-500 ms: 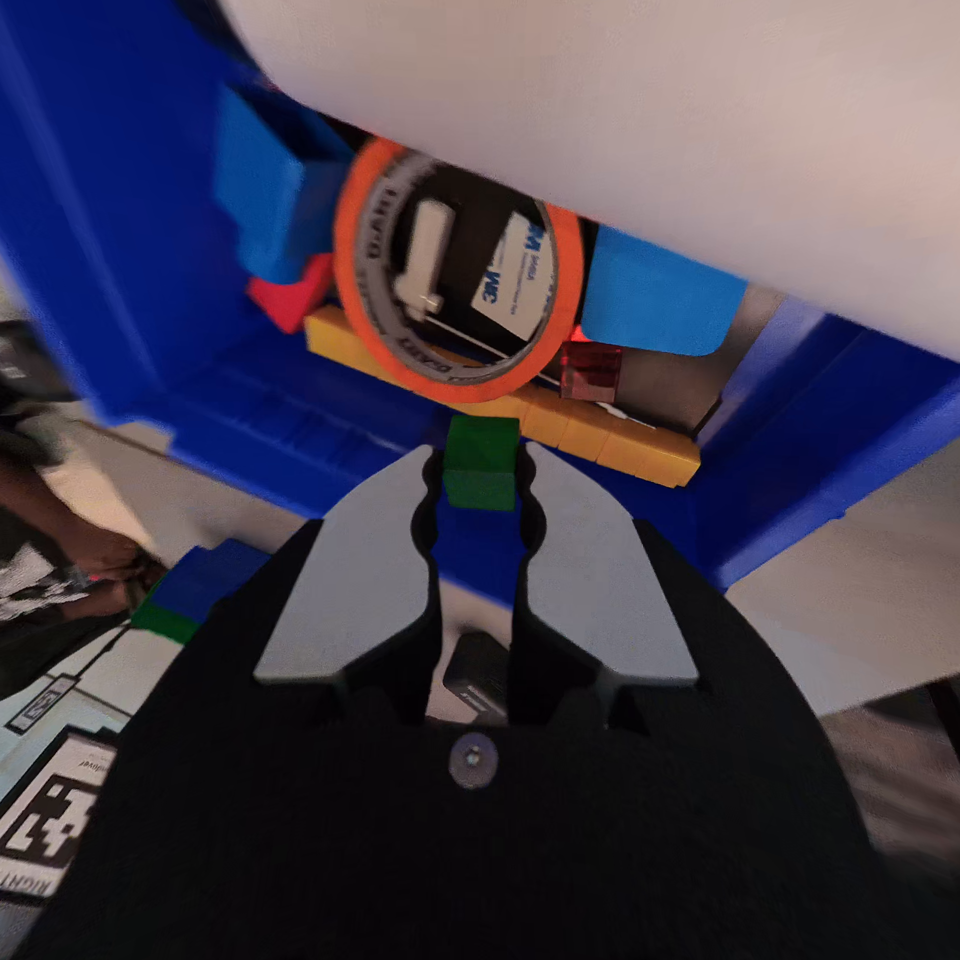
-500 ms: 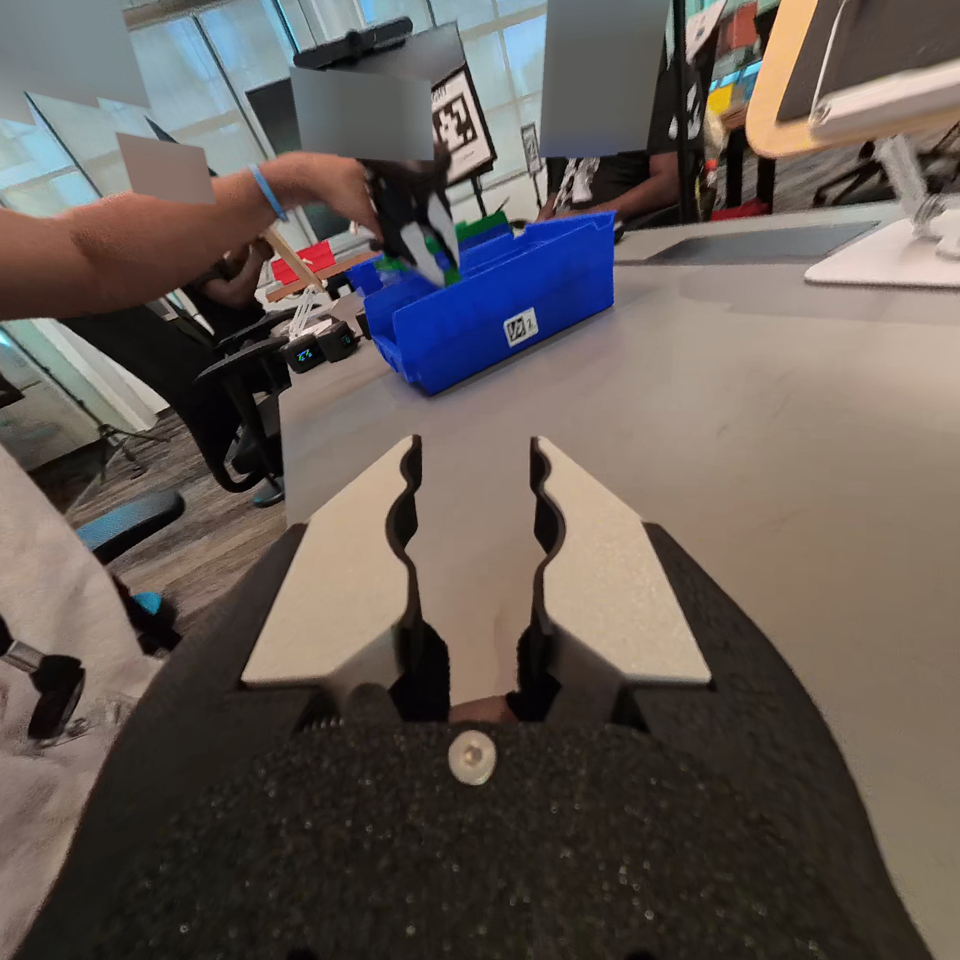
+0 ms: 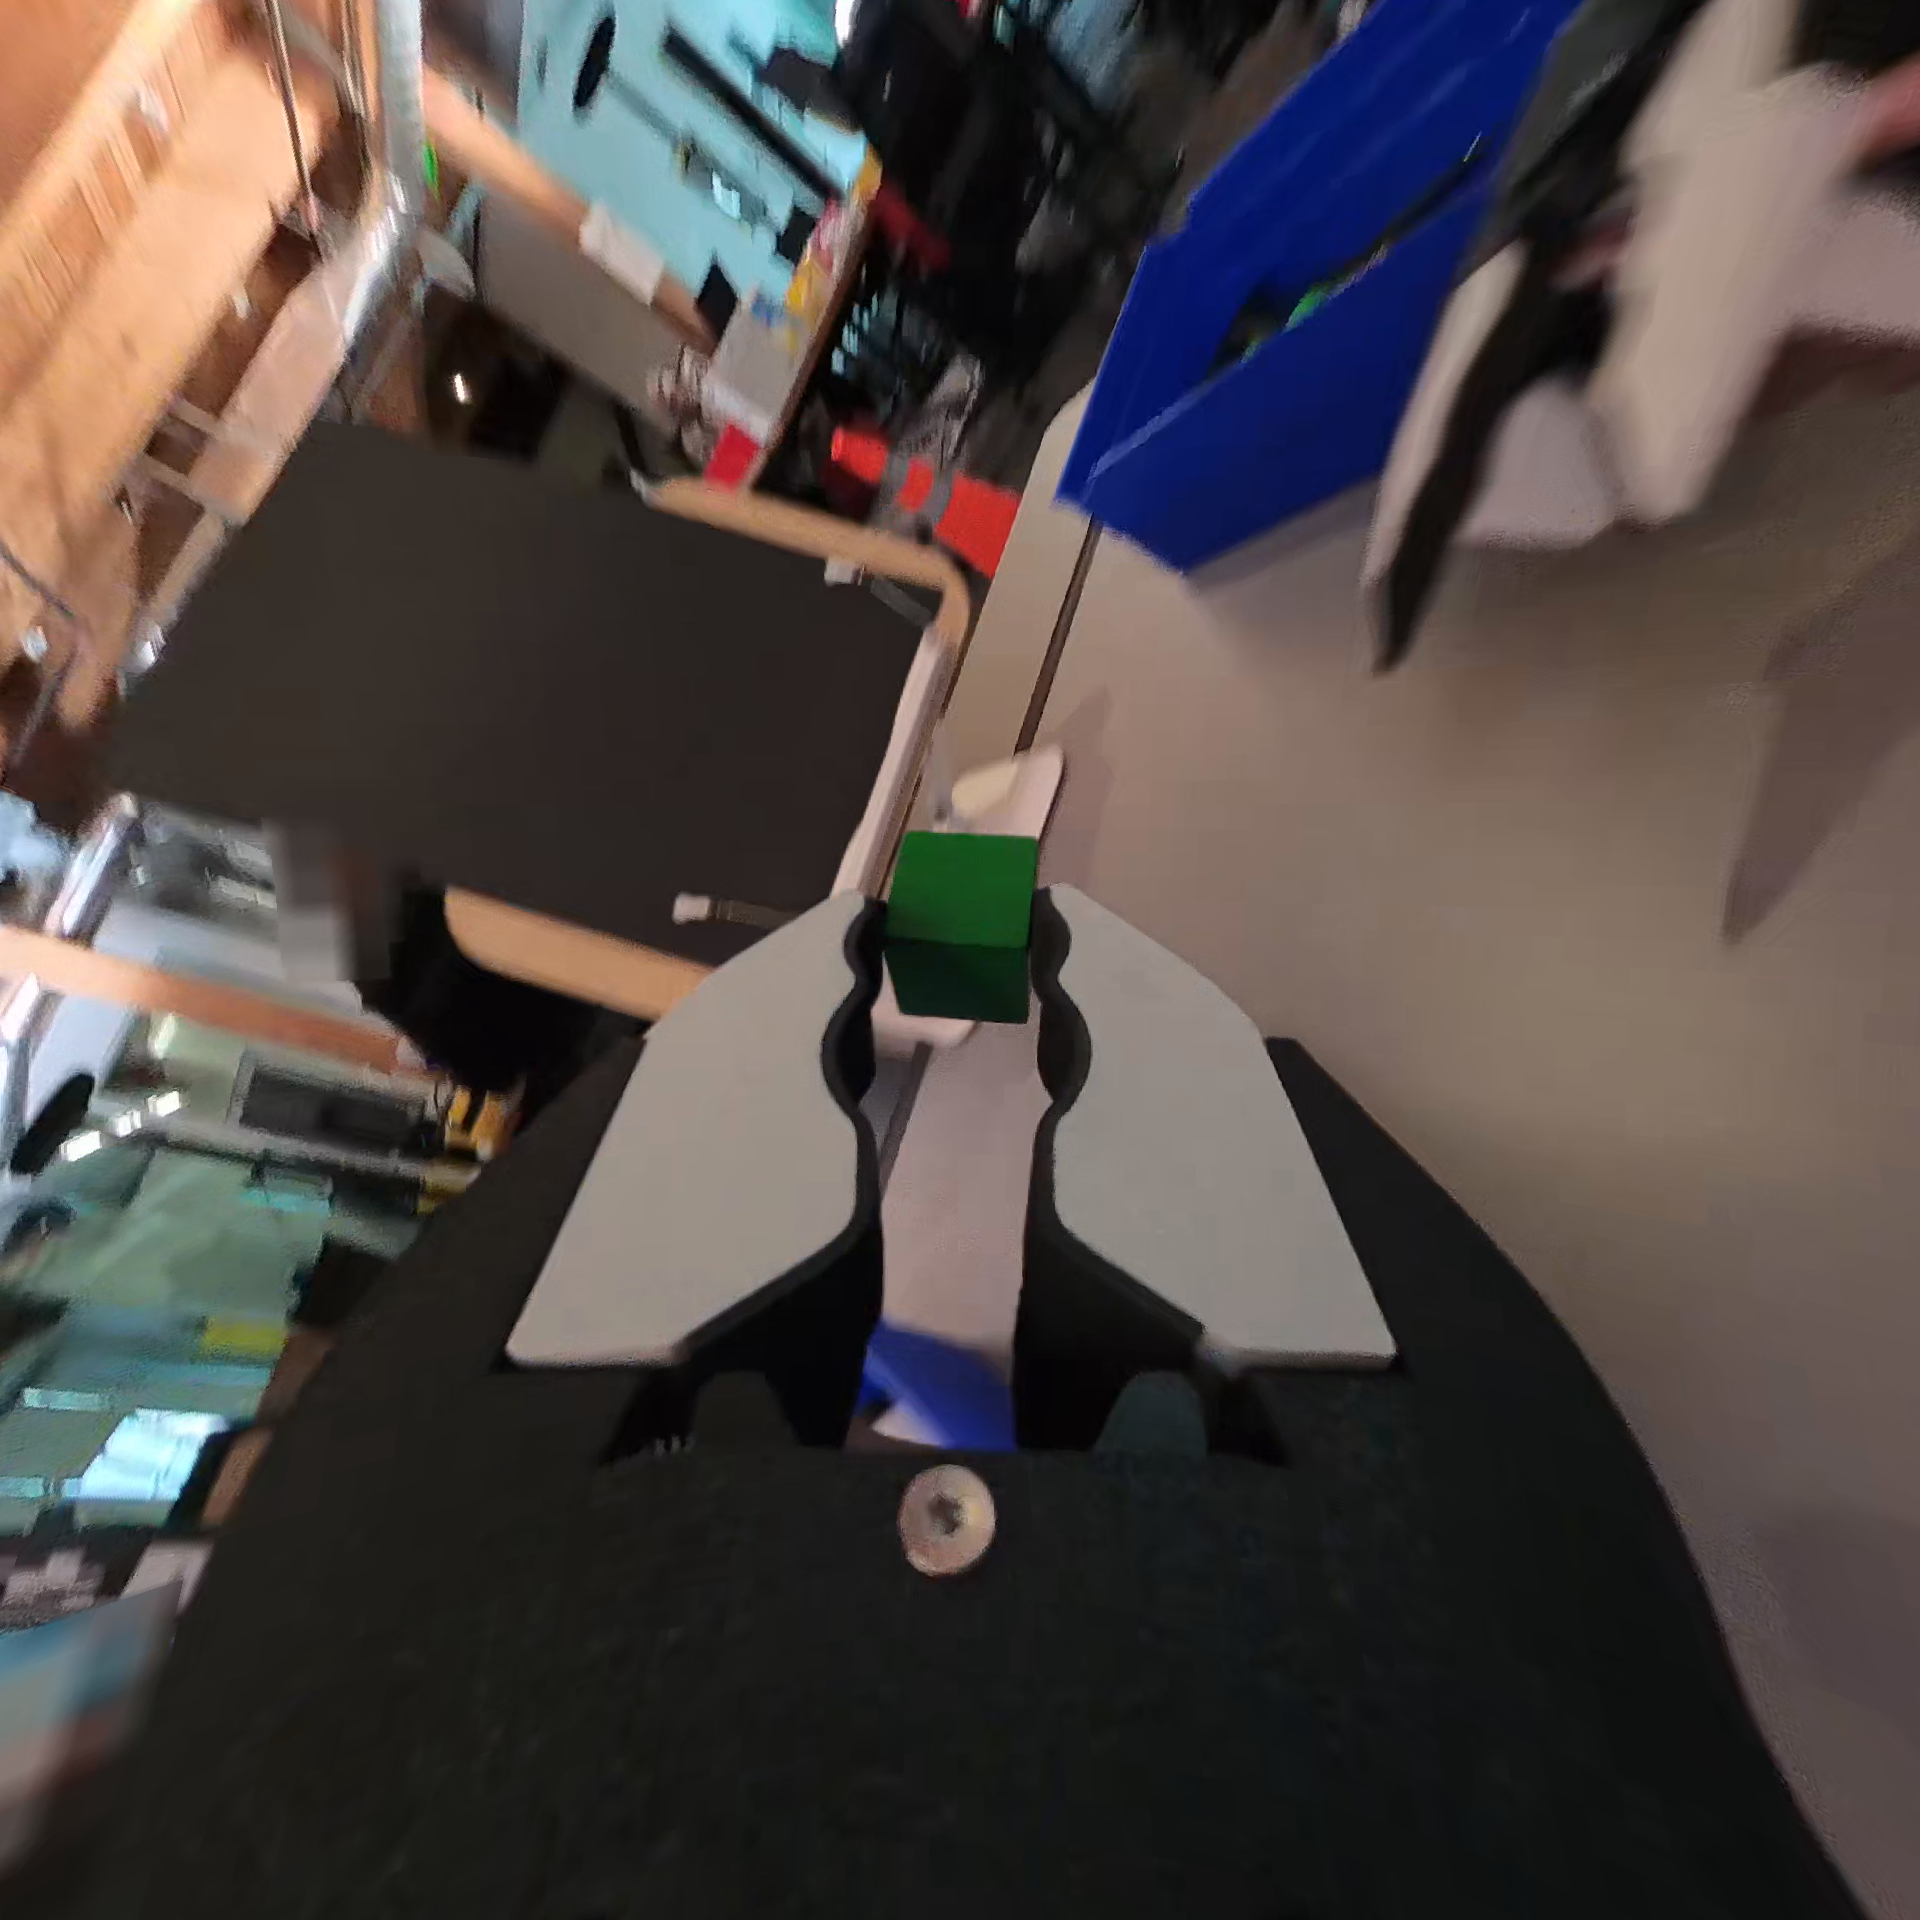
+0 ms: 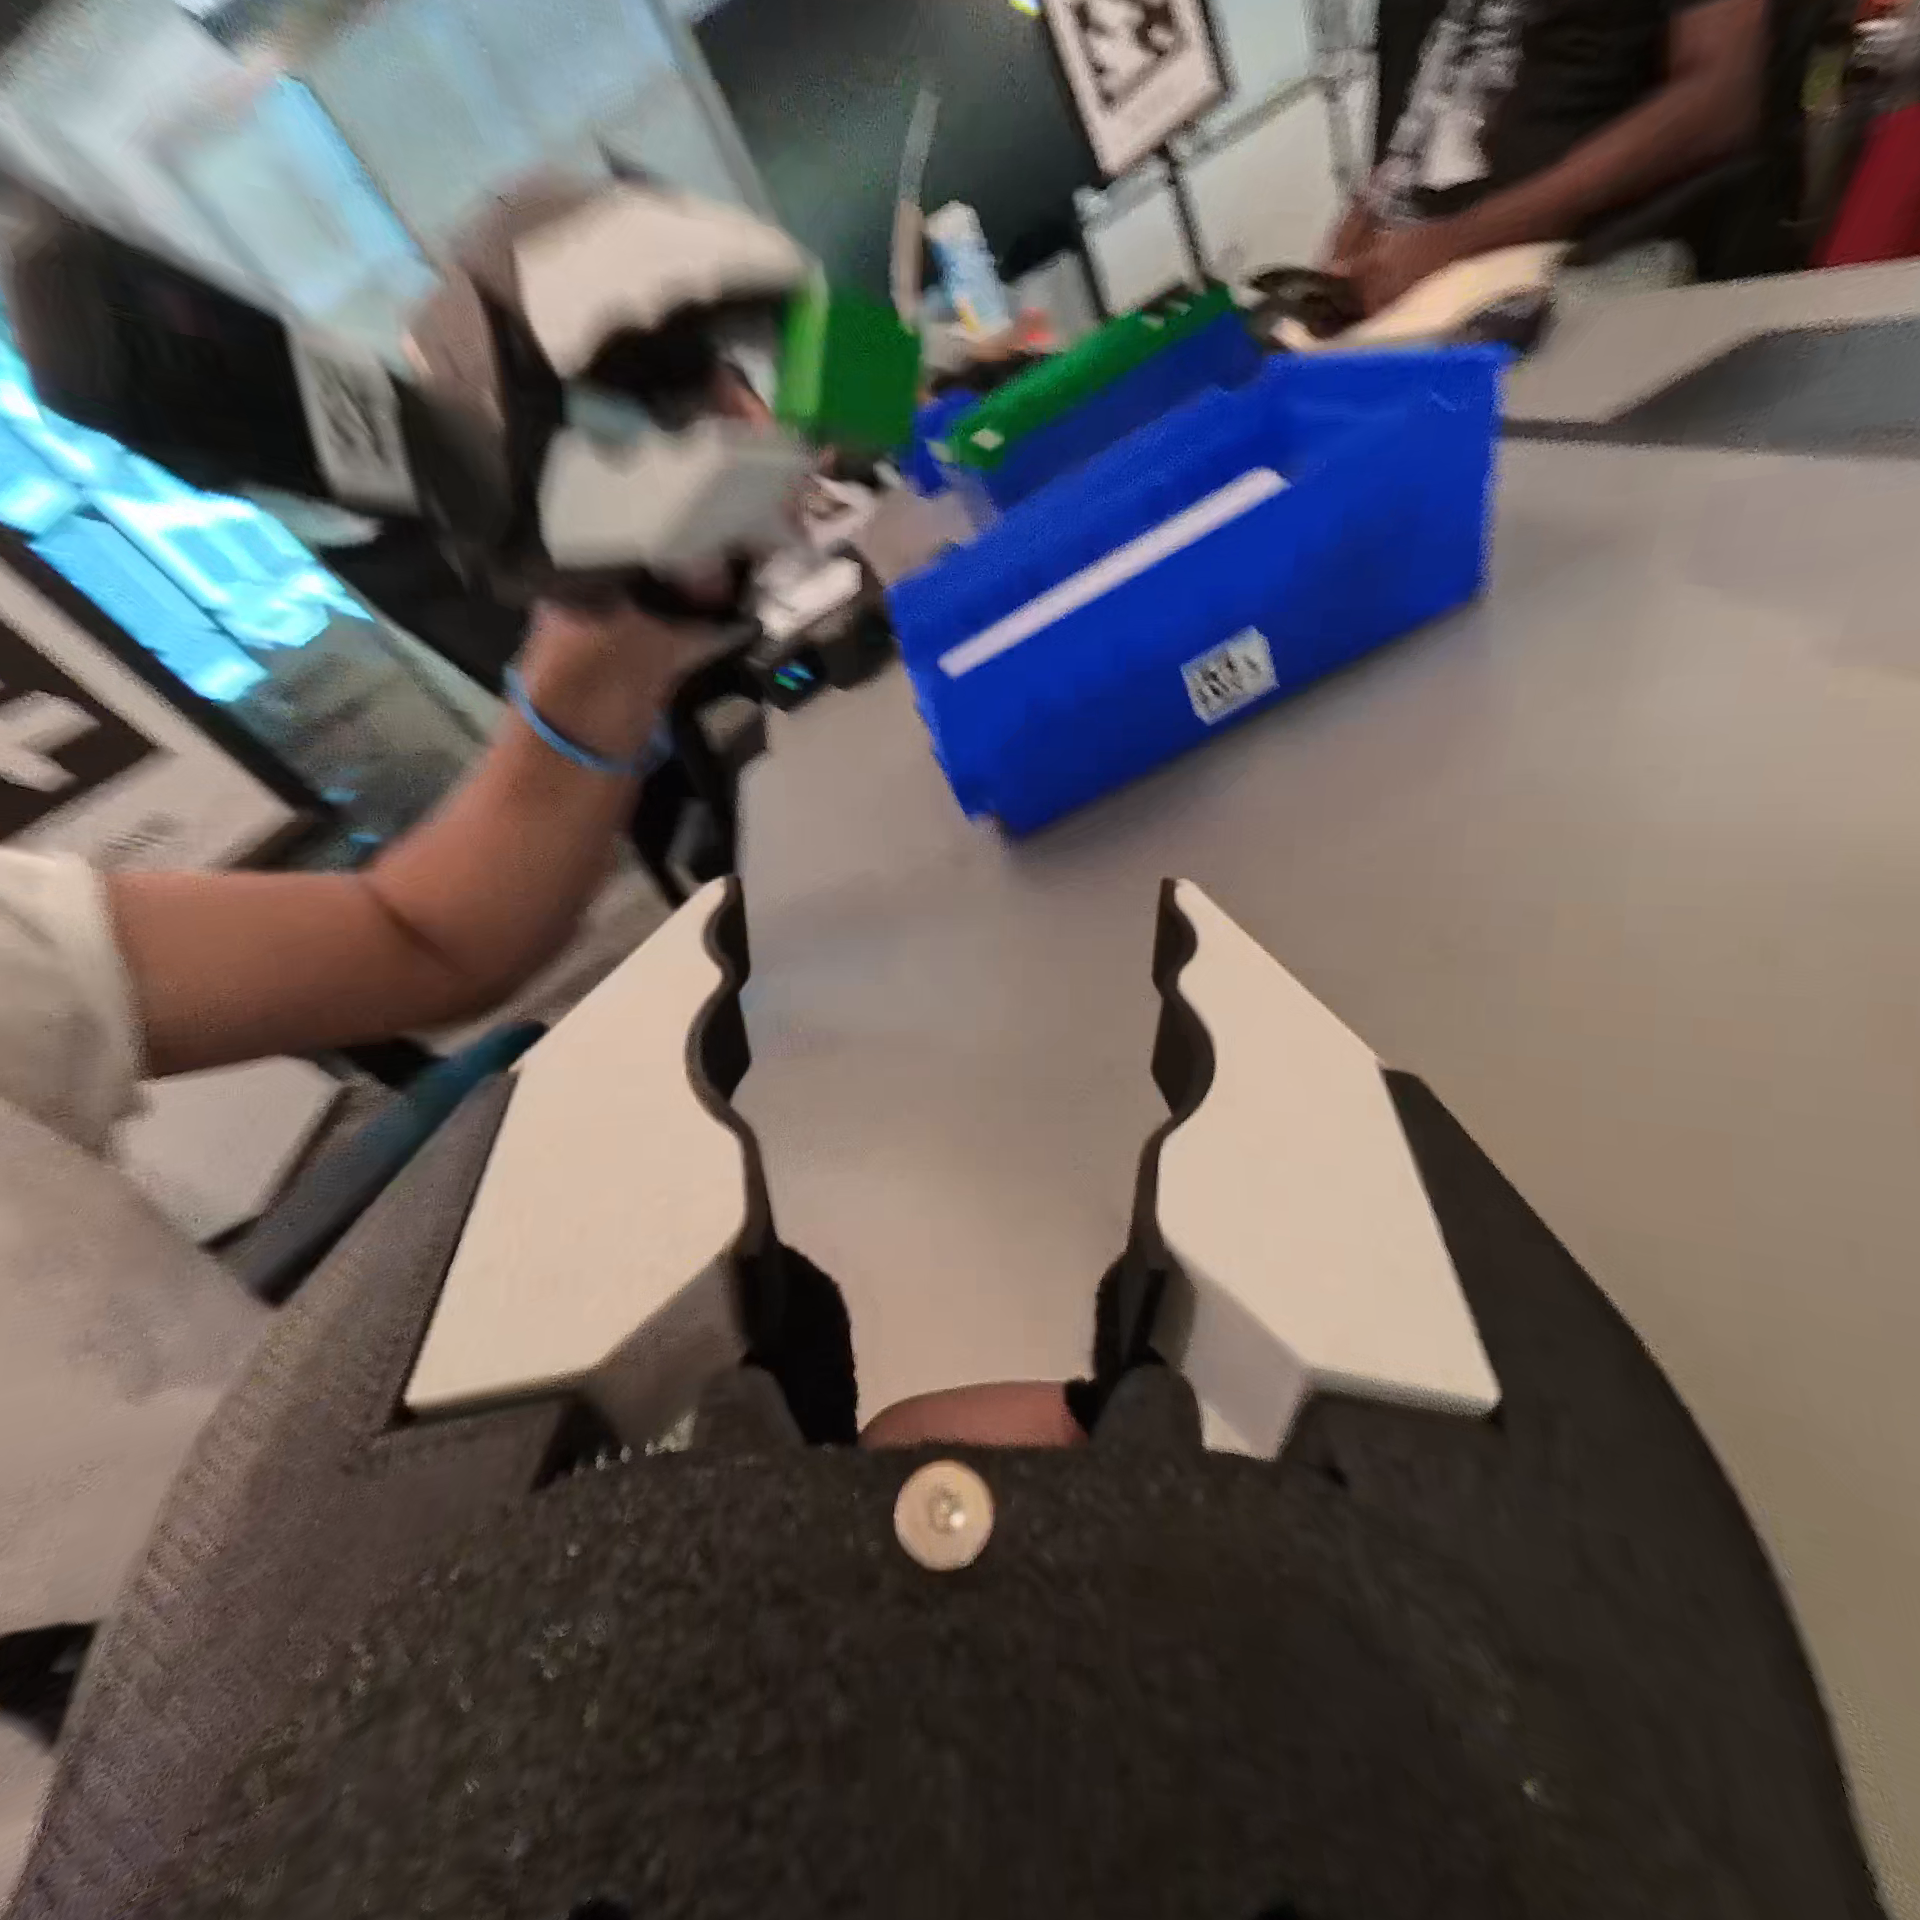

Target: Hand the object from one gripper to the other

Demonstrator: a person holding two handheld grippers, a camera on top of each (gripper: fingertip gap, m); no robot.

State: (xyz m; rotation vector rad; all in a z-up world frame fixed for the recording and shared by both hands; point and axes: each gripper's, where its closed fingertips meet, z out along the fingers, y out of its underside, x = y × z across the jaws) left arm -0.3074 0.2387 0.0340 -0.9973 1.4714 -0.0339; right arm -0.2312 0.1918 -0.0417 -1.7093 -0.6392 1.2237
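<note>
A green cube (image 3: 961, 925) is clamped between the tips of my left gripper (image 3: 961, 914), held in the air above the grey table (image 3: 1455, 1039). In the right wrist view the left gripper (image 4: 795, 390) shows blurred at the upper left, held by a hand, with the green cube (image 4: 847, 364) at its tips. My right gripper (image 4: 951, 914) is open and empty, low over the table (image 4: 1558, 1039). It also shows blurred at the upper right of the left wrist view (image 3: 1423, 561). The two grippers are apart.
A blue bin (image 4: 1195, 613) stands on the table beyond my right gripper, with a green bin (image 4: 1091, 384) behind it. The blue bin also shows in the left wrist view (image 3: 1278, 343). A person (image 4: 1507, 156) stands at the far side. A dark monitor (image 3: 499, 644) stands at the left.
My left gripper has lifted the green cube out of the blue bin and swung away from it. My right gripper has opened wider and moved closer to the bin.
</note>
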